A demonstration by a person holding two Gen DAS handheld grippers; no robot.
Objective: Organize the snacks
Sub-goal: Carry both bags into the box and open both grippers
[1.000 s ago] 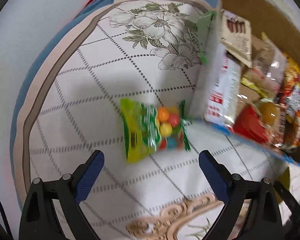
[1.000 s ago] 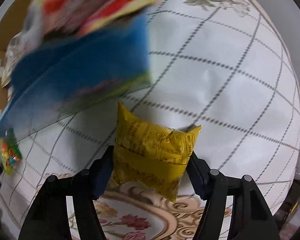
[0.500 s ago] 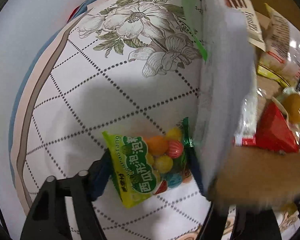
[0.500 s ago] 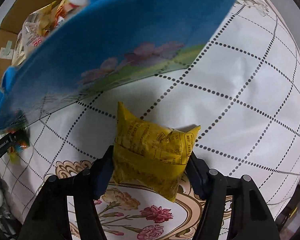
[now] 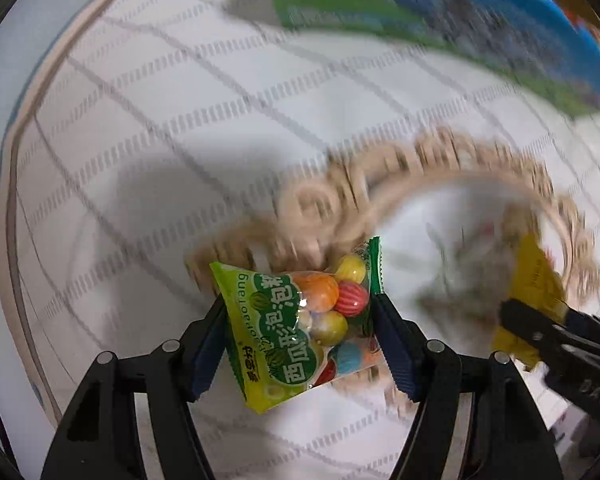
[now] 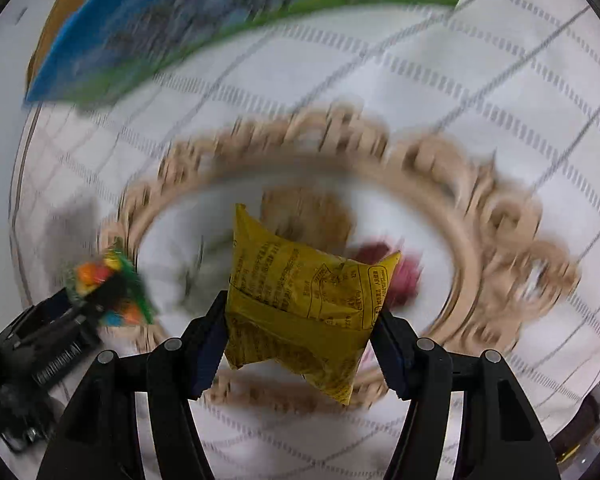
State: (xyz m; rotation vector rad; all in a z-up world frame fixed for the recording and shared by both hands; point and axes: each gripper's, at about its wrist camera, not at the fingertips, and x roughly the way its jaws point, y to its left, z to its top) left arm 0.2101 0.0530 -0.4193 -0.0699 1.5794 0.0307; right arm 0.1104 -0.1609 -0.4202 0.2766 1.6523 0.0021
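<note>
Item: your left gripper [image 5: 300, 320] pinched the gumball bag [image 5: 300, 328]; your right gripper [image 6: 300, 320] clamped the yellow pouch [image 6: 304, 312], both above the tablecloth [image 5: 140, 120]. Risk: slick film could slip during fast swings.

Both wrist fisheyes look straight down, close over one shared tablecloth [image 5: 148, 92].

I have the candy bag [image 5: 300, 328] between my left gripper's [image 5: 300, 332] pads, above the tablecloth [image 5: 148, 128]. To its right, my right gripper [image 6: 300, 332] holds the snack pouch [image 6: 304, 304]. Behind both, the box [image 5: 480, 20] sits toward the table's far edge.
</note>
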